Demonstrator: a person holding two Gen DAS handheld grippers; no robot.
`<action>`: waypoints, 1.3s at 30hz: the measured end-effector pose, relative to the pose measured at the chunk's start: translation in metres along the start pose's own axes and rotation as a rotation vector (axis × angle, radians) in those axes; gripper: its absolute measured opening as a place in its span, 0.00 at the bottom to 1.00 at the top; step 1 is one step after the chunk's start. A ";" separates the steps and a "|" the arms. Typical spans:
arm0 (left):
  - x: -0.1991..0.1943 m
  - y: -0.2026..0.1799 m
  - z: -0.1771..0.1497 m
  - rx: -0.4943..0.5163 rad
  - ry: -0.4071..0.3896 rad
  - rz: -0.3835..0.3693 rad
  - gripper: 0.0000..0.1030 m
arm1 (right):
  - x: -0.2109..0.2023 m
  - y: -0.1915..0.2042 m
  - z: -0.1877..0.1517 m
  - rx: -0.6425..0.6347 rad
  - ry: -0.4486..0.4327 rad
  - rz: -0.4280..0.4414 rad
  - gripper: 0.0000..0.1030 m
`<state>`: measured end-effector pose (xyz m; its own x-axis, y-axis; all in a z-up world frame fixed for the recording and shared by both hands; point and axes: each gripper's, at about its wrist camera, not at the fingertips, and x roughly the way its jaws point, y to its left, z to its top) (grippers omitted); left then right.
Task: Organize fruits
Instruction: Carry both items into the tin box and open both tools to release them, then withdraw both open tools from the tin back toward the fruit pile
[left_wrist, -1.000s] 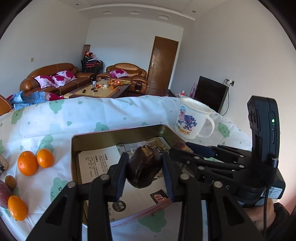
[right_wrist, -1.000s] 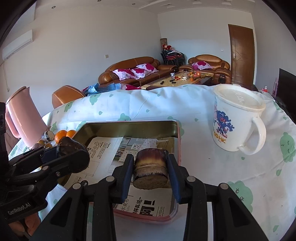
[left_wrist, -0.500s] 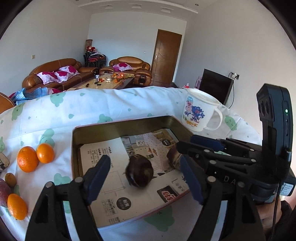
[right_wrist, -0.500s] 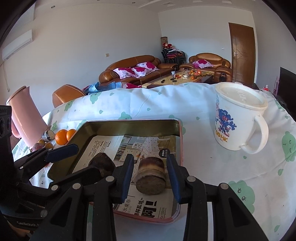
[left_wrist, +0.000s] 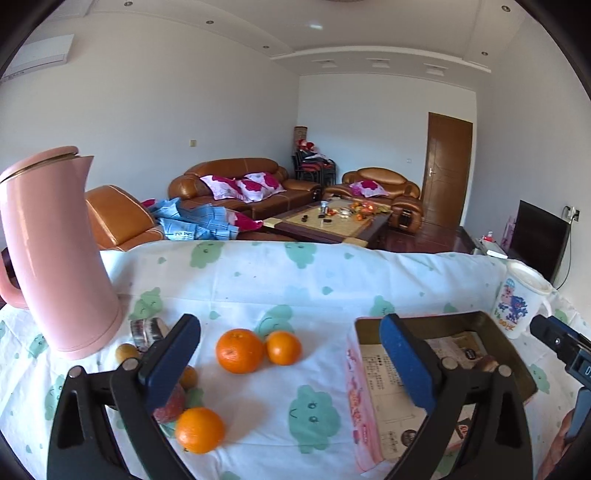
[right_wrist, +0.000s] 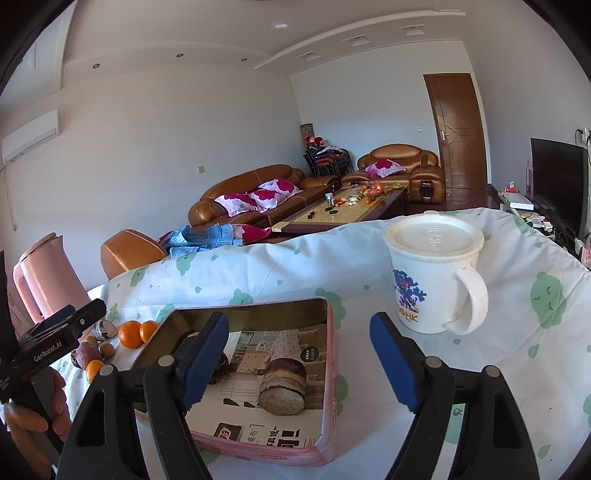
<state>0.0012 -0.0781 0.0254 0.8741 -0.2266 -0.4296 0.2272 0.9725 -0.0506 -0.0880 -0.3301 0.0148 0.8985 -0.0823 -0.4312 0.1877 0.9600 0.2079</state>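
Observation:
A pink-sided metal tray (right_wrist: 330, 373), lined with newspaper, holds a brown cut-ended fruit piece (right_wrist: 282, 386) and a dark round fruit (right_wrist: 218, 367) half hidden by a finger. My right gripper (right_wrist: 299, 365) is open and empty above the tray's near right part. My left gripper (left_wrist: 291, 365) is open and empty over the tablecloth left of the tray (left_wrist: 356, 391). Two oranges (left_wrist: 240, 350) lie side by side ahead of it, a third orange (left_wrist: 200, 429) sits near its left finger beside a reddish fruit (left_wrist: 170, 404).
A pink kettle (left_wrist: 55, 258) stands at the left with a cut brown piece (left_wrist: 146, 329) and a small brown fruit (left_wrist: 126, 352) at its base. A white lidded mug (right_wrist: 434, 273) stands right of the tray. The tablecloth drops off at the far edge.
Both grippers opened and left their fruit pieces in the tray. My left gripper swung left toward the oranges and kettle. My right gripper drew back slightly.

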 end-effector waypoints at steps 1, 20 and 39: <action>0.001 0.003 -0.001 0.000 0.004 0.009 0.97 | 0.001 0.000 0.000 -0.002 0.000 -0.003 0.78; 0.002 -0.013 -0.026 0.079 0.064 0.045 0.97 | -0.016 0.009 -0.004 -0.059 -0.136 -0.143 0.78; -0.009 0.019 -0.028 0.094 0.071 0.023 0.97 | -0.017 0.056 -0.018 -0.059 -0.094 -0.125 0.78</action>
<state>-0.0141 -0.0561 0.0027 0.8475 -0.1969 -0.4929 0.2500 0.9673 0.0433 -0.1003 -0.2703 0.0180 0.9034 -0.2239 -0.3657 0.2790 0.9546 0.1048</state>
